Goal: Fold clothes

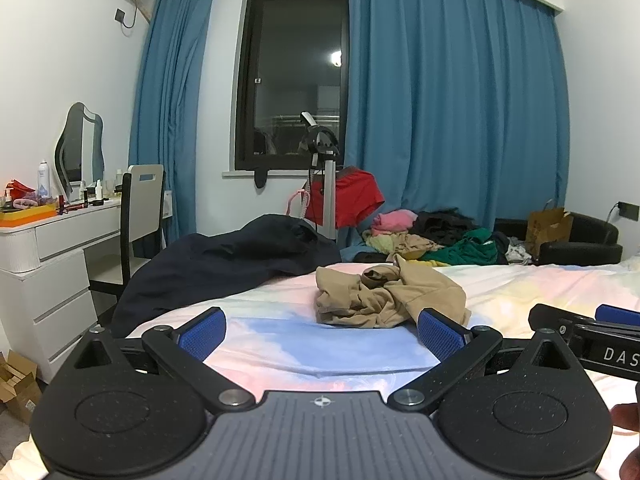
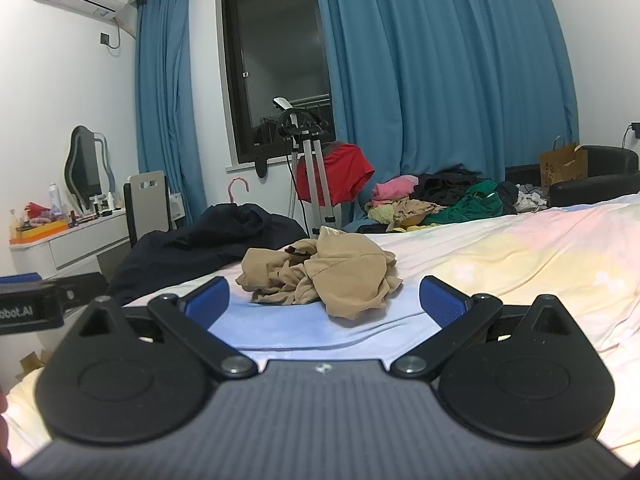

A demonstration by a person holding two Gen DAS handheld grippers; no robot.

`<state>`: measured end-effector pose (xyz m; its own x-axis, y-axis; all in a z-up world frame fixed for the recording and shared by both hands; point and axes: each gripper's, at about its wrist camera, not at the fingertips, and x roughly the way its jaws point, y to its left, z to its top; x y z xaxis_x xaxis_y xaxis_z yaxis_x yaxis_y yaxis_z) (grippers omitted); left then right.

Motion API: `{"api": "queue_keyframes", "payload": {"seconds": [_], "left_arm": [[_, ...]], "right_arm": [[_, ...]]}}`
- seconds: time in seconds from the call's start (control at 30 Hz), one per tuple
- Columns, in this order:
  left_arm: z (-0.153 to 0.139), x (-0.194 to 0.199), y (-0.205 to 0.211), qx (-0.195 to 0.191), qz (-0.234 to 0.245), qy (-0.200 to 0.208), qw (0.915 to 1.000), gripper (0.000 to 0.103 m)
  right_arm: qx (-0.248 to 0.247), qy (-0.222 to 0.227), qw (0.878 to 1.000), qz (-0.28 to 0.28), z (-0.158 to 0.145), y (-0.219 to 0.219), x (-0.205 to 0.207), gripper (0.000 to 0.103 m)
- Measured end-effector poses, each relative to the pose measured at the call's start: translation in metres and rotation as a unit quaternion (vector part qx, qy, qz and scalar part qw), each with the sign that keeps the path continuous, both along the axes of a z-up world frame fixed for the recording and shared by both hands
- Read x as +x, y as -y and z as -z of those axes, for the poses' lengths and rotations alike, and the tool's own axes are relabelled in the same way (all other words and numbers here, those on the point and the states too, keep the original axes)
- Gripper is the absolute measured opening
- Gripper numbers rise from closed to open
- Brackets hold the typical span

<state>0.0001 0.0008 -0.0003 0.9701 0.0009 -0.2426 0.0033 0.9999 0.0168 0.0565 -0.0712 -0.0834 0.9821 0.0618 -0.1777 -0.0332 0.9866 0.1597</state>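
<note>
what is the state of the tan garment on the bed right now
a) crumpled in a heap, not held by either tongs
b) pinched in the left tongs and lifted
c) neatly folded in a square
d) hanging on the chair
a: the tan garment lies bunched on the bed, while the left tongs and right tongs both stand open and short of it, touching no cloth.

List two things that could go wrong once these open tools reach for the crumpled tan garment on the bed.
1. The tan garment is bunched into overlapping folds, so the right tool may pinch several layers at once and lift a lump.
2. The garment lies directly on the loose bedsheet; a low grab by the left tool could catch the sheet too.
</note>
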Motion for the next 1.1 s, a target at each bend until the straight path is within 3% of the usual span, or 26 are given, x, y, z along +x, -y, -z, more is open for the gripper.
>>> {"api": "queue_keyframes", "payload": {"seconds": [0.93,1.1], "left_arm": [[0.0026,-0.0010,-0.0078,-0.007,0.005,-0.011,0.9999,0.103],[0.0039,0.0002,-0.0084,-0.014,0.009,-0.010,0.9998,0.103]], "right_arm": [[-0.006,-0.007,1.000,0.004,-0.0020,-0.0013,0.0029,0.103],[-0.015,-0.007,0.999,0.049,-0.0041,-0.0004,-0.0007,0.103]]}}
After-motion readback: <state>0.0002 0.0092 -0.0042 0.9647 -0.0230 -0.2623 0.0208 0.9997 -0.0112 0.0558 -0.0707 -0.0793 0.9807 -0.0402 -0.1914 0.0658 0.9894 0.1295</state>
